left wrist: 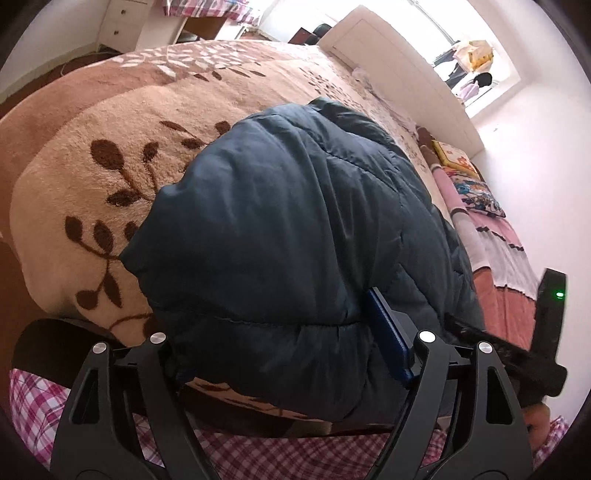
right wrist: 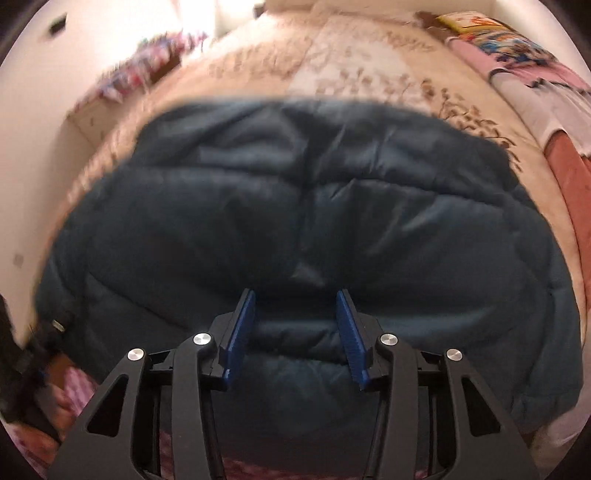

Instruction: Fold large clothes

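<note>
A dark blue puffer jacket (left wrist: pixel 295 229) lies bunched in a thick mound on a beige blanket with brown leaves (left wrist: pixel 92 177). My left gripper (left wrist: pixel 291 295) straddles the jacket's near edge. Its right blue pad (left wrist: pixel 388 339) lies along the padding, and the other pad is hidden under the bulge. The jaws stand wide. In the blurred right wrist view the same jacket (right wrist: pixel 295 192) fills the middle. My right gripper (right wrist: pixel 295 295) hovers over it, open, with both blue pads (right wrist: pixel 242 332) bare and only jacket surface behind the gap. The right tool's black body with a green light (left wrist: pixel 552 291) shows beside the jacket.
Patterned pillows (left wrist: pixel 472 192) and pink bedding (left wrist: pixel 506 266) lie along the bed's right side. A white headboard (left wrist: pixel 388 66) stands behind, and white drawers (left wrist: pixel 122 22) at the far left. Pink checked cloth (left wrist: pixel 258 454) runs under the bed's near edge.
</note>
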The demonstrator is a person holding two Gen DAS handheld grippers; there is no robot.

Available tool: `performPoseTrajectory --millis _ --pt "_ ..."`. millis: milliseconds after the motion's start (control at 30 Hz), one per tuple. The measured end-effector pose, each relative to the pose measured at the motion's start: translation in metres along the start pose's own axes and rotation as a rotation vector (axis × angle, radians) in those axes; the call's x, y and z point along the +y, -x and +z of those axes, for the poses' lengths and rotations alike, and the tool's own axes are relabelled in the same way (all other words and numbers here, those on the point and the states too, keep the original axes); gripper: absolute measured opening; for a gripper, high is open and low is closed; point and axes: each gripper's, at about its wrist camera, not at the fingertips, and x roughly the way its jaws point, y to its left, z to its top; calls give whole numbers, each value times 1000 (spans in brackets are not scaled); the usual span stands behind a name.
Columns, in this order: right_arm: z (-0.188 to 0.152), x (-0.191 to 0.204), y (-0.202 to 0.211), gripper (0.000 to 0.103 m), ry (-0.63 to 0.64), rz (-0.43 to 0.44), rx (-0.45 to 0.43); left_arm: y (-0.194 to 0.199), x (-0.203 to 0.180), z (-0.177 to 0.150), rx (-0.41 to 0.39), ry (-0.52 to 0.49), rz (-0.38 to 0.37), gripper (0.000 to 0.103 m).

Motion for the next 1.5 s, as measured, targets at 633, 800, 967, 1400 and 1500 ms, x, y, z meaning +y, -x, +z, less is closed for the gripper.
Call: performPoseTrajectory --millis 633,800,967,1400,1500 --pt "-16 -28 9 52 -41 232 -88 3 -15 -7 -22 10 157 87" --pt "-35 -28 51 52 -24 237 -173 8 -17 -4 -4 -4 191 87" --pt "-57 -32 60 52 5 161 -163 11 -24 -3 -2 -58 241 87" --pt "-72 -6 14 57 132 -23 -103 13 -44 -6 -17 -172 364 88" --pt "-73 -5 15 57 132 -24 -107 15 -45 -7 -19 -175 375 88"
